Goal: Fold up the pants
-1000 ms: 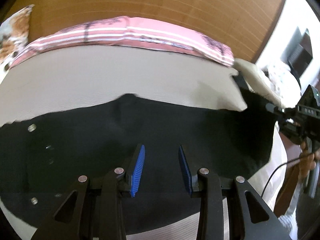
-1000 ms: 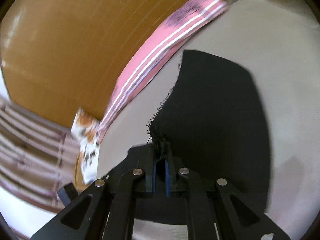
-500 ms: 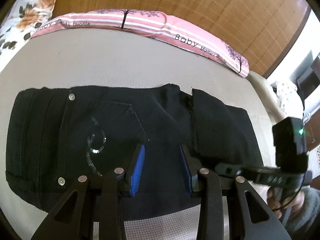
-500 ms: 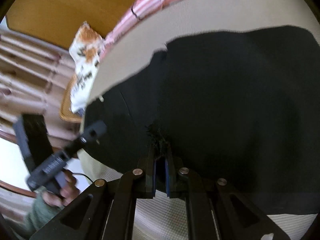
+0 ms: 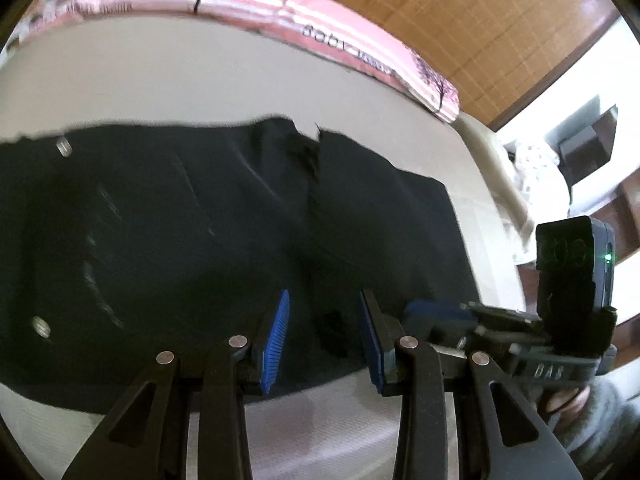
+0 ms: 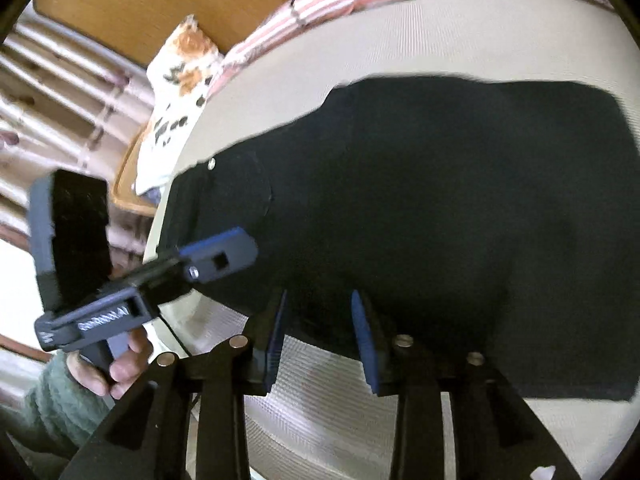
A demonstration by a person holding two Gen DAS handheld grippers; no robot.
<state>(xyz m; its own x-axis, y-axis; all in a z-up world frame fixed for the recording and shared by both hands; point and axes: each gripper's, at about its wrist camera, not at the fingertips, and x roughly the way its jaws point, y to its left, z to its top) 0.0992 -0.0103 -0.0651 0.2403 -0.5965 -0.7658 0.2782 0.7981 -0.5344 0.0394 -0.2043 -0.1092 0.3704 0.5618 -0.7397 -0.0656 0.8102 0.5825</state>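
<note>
Black pants [image 5: 192,248] flat on beige mattress [image 5: 200,88], leg end doubled over waist half. Right gripper [image 6: 318,326] jaws opening, cloth released at 12 o'clock. Left gripper [image 5: 324,334] parted, empty. Further folding left, likely.

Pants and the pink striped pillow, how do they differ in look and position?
The pants are plain black; the pillow is pink with white stripes and dark print. The pants lie flat and folded across the middle of the bed, near the grippers; the pillow runs along the far edge against the wooden headboard. Both rest on the bed.
</note>
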